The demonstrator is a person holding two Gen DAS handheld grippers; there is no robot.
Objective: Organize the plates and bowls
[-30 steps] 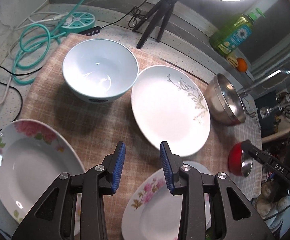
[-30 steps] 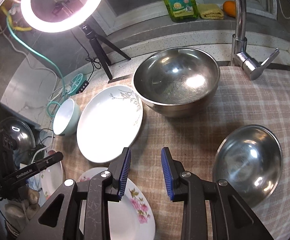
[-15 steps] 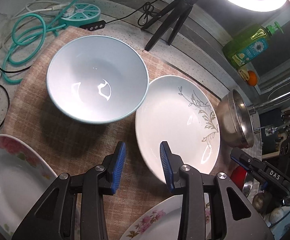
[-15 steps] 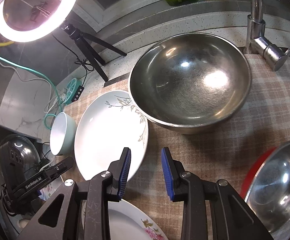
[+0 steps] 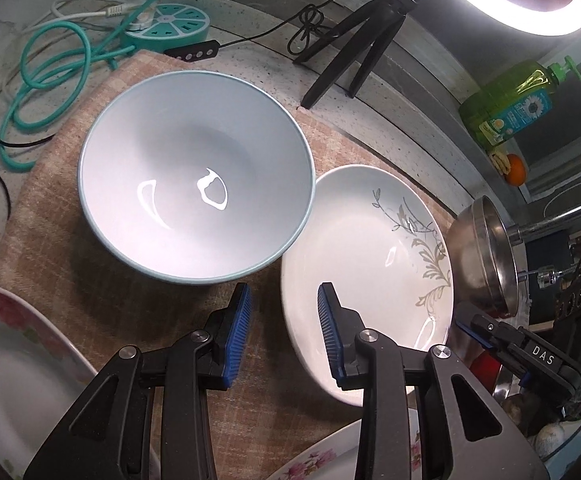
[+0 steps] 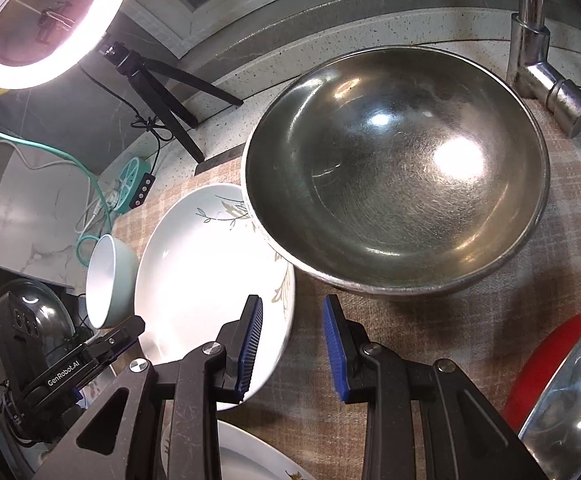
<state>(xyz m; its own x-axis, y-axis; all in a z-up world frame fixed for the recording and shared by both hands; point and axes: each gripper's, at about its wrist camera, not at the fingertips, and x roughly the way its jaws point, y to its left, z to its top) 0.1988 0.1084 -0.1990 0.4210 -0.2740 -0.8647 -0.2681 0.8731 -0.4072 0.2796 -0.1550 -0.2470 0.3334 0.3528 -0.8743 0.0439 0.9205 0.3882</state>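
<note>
Above the checked cloth, the left gripper is closing with nothing between its pads, near the blue bowl; the right gripper stands open and empty before the steel bowl.

bare checked cloth lies open before the left claw; pale bowl and leaf-patterned plate flank it; steel bowl blocks the right claw.
</note>
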